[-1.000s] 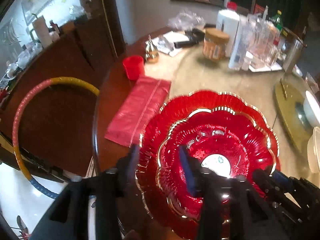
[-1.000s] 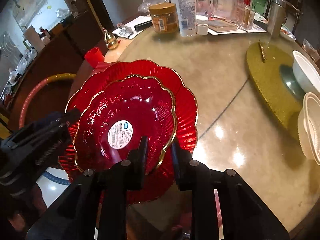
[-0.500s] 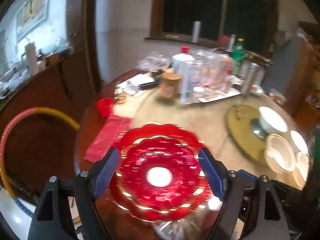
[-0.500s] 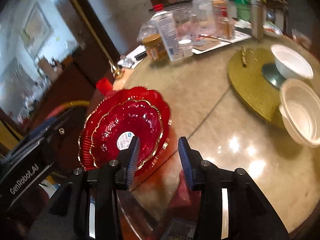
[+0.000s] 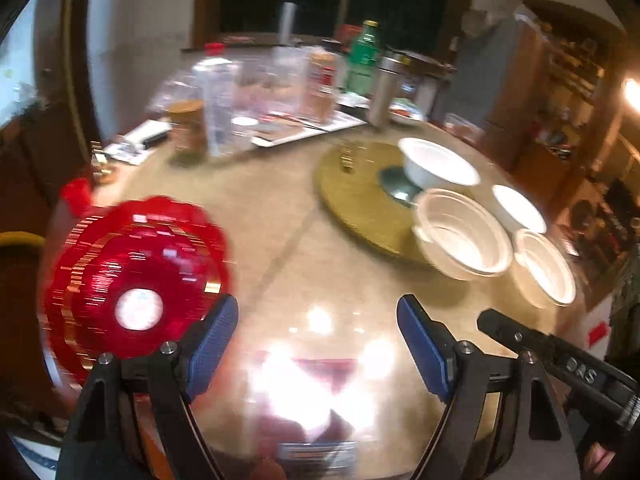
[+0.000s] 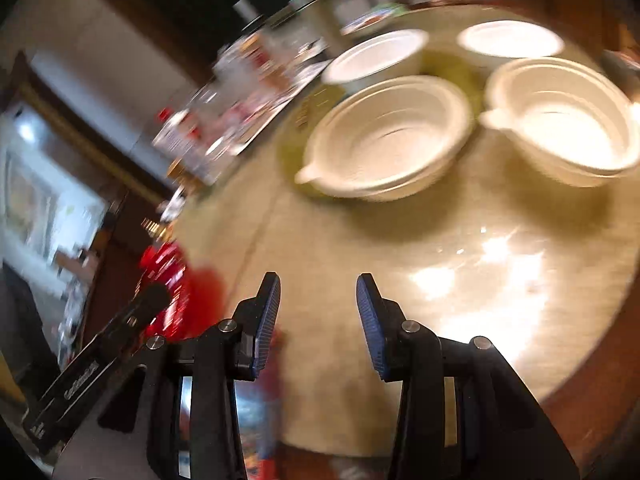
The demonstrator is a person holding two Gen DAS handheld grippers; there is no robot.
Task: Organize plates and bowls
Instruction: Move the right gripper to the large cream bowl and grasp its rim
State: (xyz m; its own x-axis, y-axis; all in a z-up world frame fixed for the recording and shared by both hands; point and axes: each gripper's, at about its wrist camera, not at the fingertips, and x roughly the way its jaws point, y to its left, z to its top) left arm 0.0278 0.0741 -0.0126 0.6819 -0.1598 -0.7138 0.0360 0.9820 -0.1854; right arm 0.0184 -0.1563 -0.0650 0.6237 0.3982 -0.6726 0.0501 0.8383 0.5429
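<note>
Both views are smeared with motion blur. The left hand-held gripper (image 5: 318, 322) has its blue pads spread wide with nothing between them, only glossy bench (image 5: 280, 224) showing in the gap. The right hand-held gripper (image 6: 318, 300) is parted more narrowly, also empty over the shiny top. The red plates (image 5: 132, 280) sit stacked, the smaller inside the larger, at the near left edge of the bench, just left of the left gripper's left finger (a white sticker shows at the centre of the top one). Over on the right are four white bowls: one bowl (image 5: 438, 162) stands on the gold turntable (image 5: 356, 200), a tabbed bowl (image 5: 460, 234) overlaps the turntable's near edge, another tabbed bowl (image 5: 544, 266) lies to its right on the bench, and a small bowl (image 5: 518, 208) sits behind that. Bottles and jars (image 5: 280, 80) crowd the far side.
</note>
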